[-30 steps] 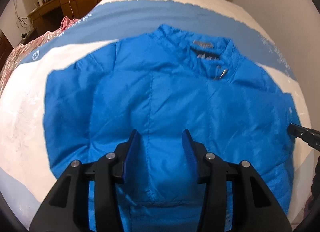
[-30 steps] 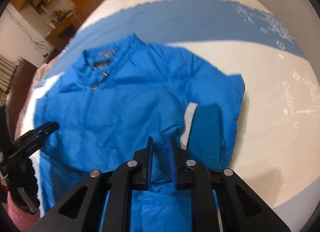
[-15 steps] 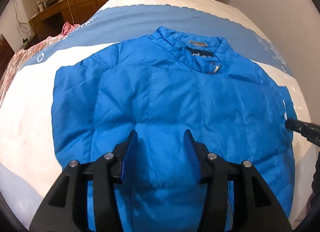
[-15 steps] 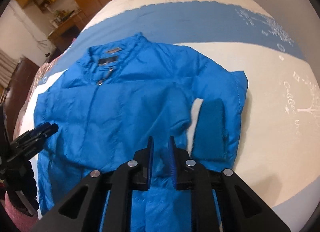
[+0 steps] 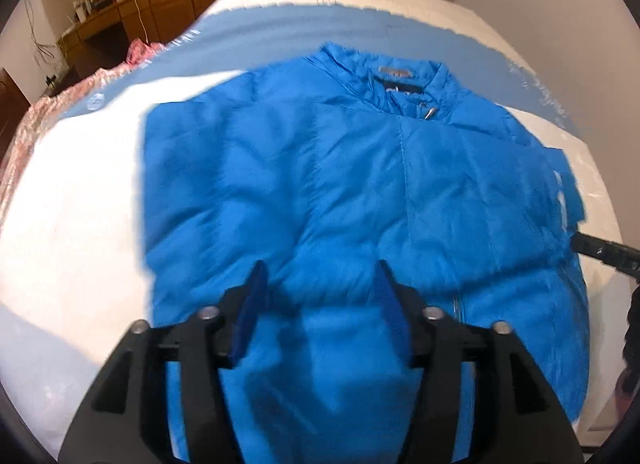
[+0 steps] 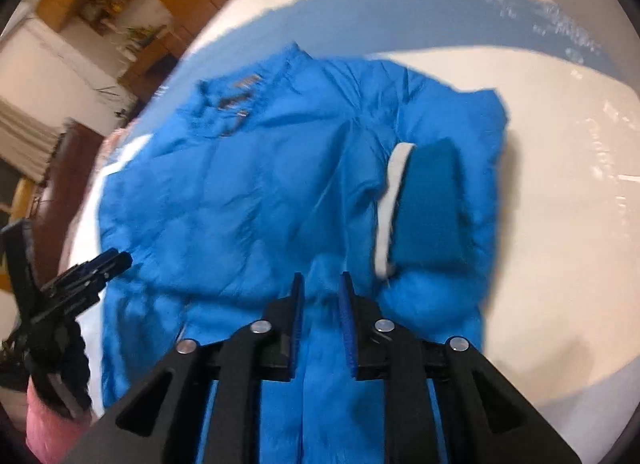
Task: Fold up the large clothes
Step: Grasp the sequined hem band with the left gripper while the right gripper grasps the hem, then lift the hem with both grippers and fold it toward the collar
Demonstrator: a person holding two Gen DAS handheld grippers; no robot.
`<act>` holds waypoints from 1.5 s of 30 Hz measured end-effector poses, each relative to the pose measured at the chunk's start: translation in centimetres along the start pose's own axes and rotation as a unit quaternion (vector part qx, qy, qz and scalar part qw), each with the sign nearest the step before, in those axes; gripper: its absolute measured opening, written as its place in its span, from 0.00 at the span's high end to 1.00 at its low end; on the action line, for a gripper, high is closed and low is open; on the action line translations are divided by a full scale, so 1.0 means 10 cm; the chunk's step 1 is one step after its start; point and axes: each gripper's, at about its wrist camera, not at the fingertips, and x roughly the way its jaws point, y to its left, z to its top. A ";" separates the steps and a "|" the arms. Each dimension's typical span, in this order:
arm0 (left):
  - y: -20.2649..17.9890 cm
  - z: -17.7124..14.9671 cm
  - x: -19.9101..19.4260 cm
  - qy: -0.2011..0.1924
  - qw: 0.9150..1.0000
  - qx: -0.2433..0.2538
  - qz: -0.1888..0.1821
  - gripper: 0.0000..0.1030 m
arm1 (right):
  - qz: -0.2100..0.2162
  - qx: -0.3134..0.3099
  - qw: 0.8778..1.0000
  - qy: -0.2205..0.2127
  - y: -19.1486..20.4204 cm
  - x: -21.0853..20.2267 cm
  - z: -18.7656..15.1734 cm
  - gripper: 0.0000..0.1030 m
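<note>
Two grippers sit over the hem end of the jacket (image 5: 360,192), and they are in different states. My right gripper (image 6: 322,296) has its fingers (image 6: 297,316) drawn close, with only a narrow gap, and a ridge of blue fabric rises between them; I judge it is pinching that fabric, though blur stops me being sure how firm the bite is. My left gripper (image 5: 320,304) has its fingers (image 5: 250,312) spread wide with fabric bunched up in the gap, touching neither pad that I can see, so it holds nothing.

That is the main risk I see: a lift with only one side gripped would drag the jacket askew instead of folding it square. The shell looks slick and puffy, so I expect a thin pinch could slip out, or catch only the top layer and leave the back panel on the bed (image 5: 80,192).

From the fingers outward, the jacket lies front up on the bed. Its long axis runs straight away from me, hem nearest the grippers and collar (image 5: 396,76) at the far end, pointing toward the wooden cabinets beyond the bed. Right of the collar line, a sleeve is folded inward with its darker cuff (image 6: 432,200) lying on the body; I judge a careless pull could undo it. Left of the collar, the jacket's edge looks straight and tucked.
</note>
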 end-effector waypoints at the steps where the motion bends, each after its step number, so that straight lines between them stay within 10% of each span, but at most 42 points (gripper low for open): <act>1: 0.10 -0.15 -0.17 -0.006 1.000 0.000 -0.003 0.33 | 0.003 -0.003 1.000 -0.005 -0.02 -0.11 -0.08 0.74; 7: 0.71 -1.10 -0.65 0.026 0.999 -0.036 0.027 0.25 | 0.034 0.013 0.999 -0.001 -0.38 -0.65 -0.96 0.66; 14: 1.06 -2.08 -0.80 0.074 0.988 -0.130 -0.022 0.25 | 0.066 0.068 0.995 0.028 -0.72 -0.86 -1.95 0.59; 28: 0.90 -2.51 -0.55 0.086 0.979 -0.167 -0.076 0.25 | 0.132 0.116 0.983 0.049 -0.82 -0.69 -2.59 0.59; 37: 0.81 -2.53 -0.54 0.086 0.975 -0.168 -0.115 0.53 | 0.134 0.103 0.985 0.043 -0.74 -0.58 -2.58 0.64; 41: 0.85 -2.51 -0.56 0.080 0.975 -0.174 -0.108 0.85 | 0.127 0.098 0.986 0.044 -0.73 -0.54 -2.55 0.83; 45: 0.96 -2.55 -0.65 0.069 0.970 -0.191 -0.131 0.89 | 0.142 0.094 0.985 0.034 -0.73 -0.63 -2.58 0.90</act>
